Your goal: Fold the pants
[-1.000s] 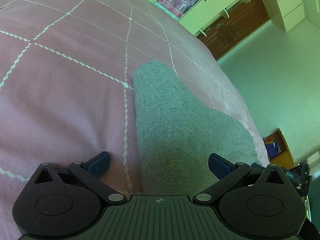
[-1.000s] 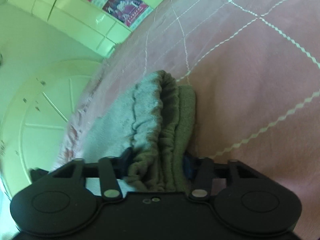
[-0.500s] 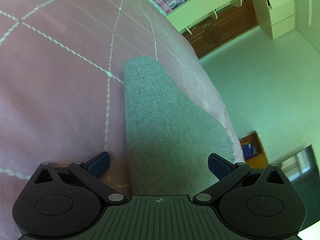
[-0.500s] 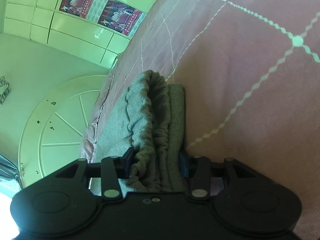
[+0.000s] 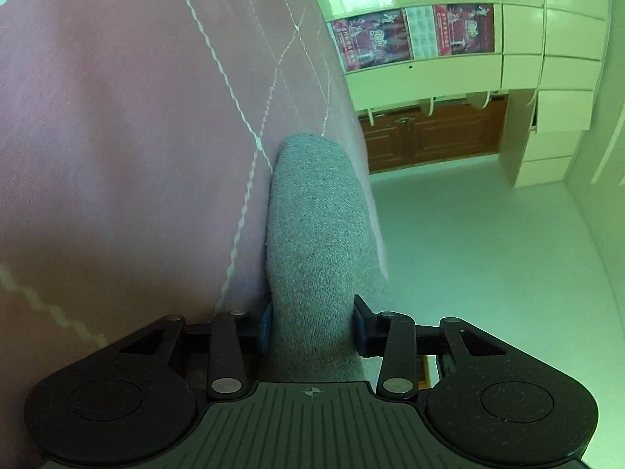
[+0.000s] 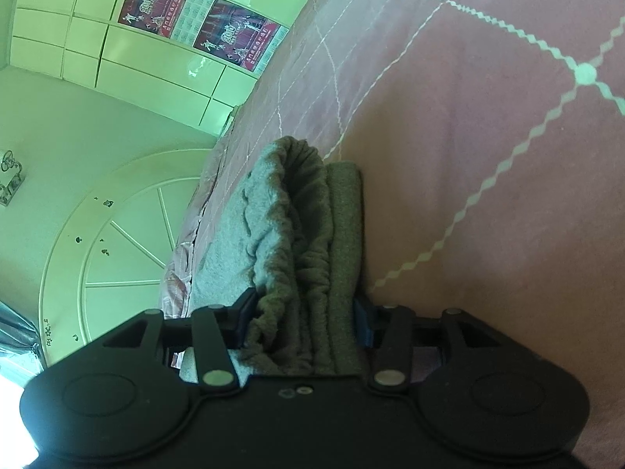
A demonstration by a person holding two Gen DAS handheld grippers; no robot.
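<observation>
Pants [image 5: 316, 234] lengthwise away from both tongs, left [image 5: 311, 328] and right [image 6: 302, 320] each clamped on grey cloth.

Both tools [image 5: 311, 328] [image 6: 302, 322] clamped tight.

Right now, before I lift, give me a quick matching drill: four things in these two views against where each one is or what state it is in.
1. left tool
2. right tool
3. pink quilted bedspread
4. red wall posters

a. on the pale cabinet doors
b. shut on the gathered waistband
c. under the grey knit pants
d. shut on the smooth end

Pairs: 1-d, 2-b, 3-c, 4-a
</observation>
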